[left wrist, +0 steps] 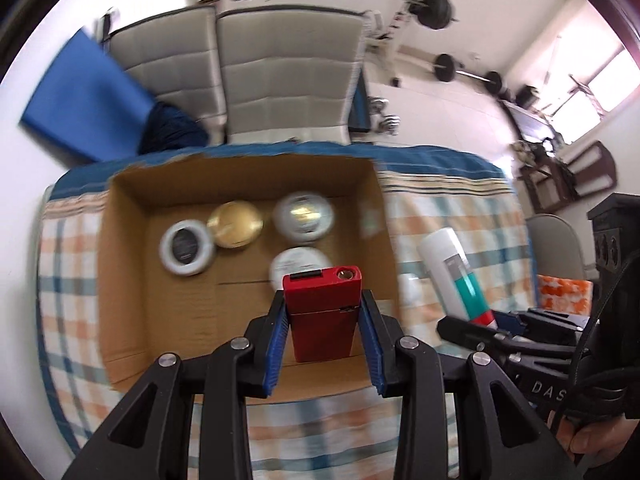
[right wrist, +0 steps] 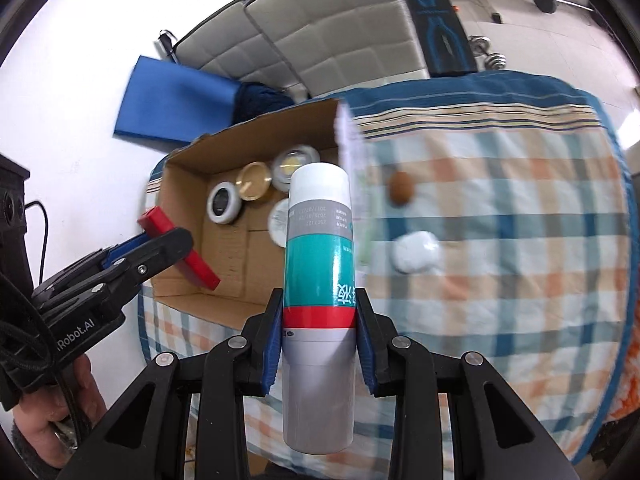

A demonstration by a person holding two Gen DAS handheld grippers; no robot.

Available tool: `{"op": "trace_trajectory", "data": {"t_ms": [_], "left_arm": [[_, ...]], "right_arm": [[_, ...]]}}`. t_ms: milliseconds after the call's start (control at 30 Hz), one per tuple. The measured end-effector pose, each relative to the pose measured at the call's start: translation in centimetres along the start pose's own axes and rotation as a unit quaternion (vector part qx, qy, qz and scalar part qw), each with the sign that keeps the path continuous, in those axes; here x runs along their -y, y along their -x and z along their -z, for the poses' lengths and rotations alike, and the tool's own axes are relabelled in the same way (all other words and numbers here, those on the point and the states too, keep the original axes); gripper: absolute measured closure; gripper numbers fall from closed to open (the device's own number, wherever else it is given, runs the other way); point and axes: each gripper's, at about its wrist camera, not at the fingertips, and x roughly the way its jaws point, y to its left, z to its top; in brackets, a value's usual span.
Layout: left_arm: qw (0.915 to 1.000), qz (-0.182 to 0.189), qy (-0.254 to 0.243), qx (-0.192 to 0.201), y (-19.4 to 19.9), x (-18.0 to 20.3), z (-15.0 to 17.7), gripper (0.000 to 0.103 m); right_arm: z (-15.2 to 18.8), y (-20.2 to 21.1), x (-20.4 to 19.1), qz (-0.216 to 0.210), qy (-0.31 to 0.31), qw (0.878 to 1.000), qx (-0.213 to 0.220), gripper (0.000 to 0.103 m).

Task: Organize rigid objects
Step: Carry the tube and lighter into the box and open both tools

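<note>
My left gripper (left wrist: 323, 312) is shut on a red rectangular case (left wrist: 322, 312) and holds it above the near part of the open cardboard box (left wrist: 128, 280); it shows in the right wrist view too (right wrist: 160, 242), with the case (right wrist: 182, 248). My right gripper (right wrist: 318, 308) is shut on a white, teal and red cylindrical bottle (right wrist: 318, 280), held above the table beside the box's right wall (right wrist: 348, 152). The bottle also shows in the left wrist view (left wrist: 456, 276). In the box lie several round tins: a gold one (left wrist: 235, 224), a white-rimmed dark one (left wrist: 186, 250), two white ones (left wrist: 303, 218).
The table wears a checked cloth (right wrist: 520, 208). On it, right of the box, lie a brown egg-shaped object (right wrist: 401, 187) and a white rounded case (right wrist: 416, 251). Grey chairs (left wrist: 288, 76) and a blue mat (left wrist: 84, 96) stand beyond the table. Barbells lie on the floor.
</note>
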Motion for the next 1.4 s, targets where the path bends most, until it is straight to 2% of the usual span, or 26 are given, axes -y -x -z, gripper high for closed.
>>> {"op": "trace_trajectory", "data": {"t_ms": [100, 200, 433, 567, 933, 1100, 1167, 1200, 1267, 1333, 1400], "left_arm": [[0.9997, -0.011, 0.014, -0.019, -1.8, -3.1, 0.3, 0.072], [0.9987, -0.019, 0.022, -0.042, -4.3, -5.6, 0.7, 0.072], [0.9936, -0.016, 0.039, -0.105, -11.1, -10.0, 0.9, 0.072], [0.9906, -0.011, 0.052, -0.126, -13.8, -11.6, 0.4, 0.072], [0.9880, 0.007, 0.052, -0.145, -17.4, -11.9, -0.9, 0.072], [0.9878, 0.007, 0.040, -0.151, -18.2, -10.9, -1.3, 0.072], [0.9871, 0.002, 0.036, -0.156, -18.3, -10.6, -1.5, 0.071], [0.9868, -0.001, 0.035, -0.158, -18.4, -10.5, -1.7, 0.070], [0.9870, -0.002, 0.035, -0.157, -18.2, -10.4, -1.6, 0.062], [0.9868, -0.004, 0.040, -0.157, -18.0, -10.2, -1.7, 0.046], [0.9865, -0.003, 0.044, -0.158, -17.7, -10.0, -1.6, 0.038]], "right_arm": [[-0.7, -3.2, -2.5, 0.016, 0.013, 1.000, -0.005, 0.069], [-1.4, -6.2, -4.6, 0.072, 0.045, 0.996, 0.015, 0.069], [-3.7, -13.0, -5.9, 0.139, 0.037, 0.990, 0.008, 0.069], [-4.9, -15.3, -5.6, 0.157, 0.028, 0.987, -0.002, 0.069], [-7.9, -18.3, -5.8, 0.226, 0.027, 0.974, 0.006, 0.068], [-8.5, -18.7, -5.8, 0.241, 0.015, 0.970, -0.005, 0.068], [-8.8, -18.9, -5.6, 0.244, 0.014, 0.969, -0.022, 0.068], [-8.9, -18.8, -5.4, 0.238, 0.010, 0.971, -0.025, 0.067], [-9.3, -18.9, -5.2, 0.230, 0.009, 0.972, -0.042, 0.067], [-9.7, -18.9, -4.9, 0.223, 0.008, 0.973, -0.063, 0.066], [-10.2, -18.8, -4.8, 0.221, 0.011, 0.972, -0.080, 0.057]]}}
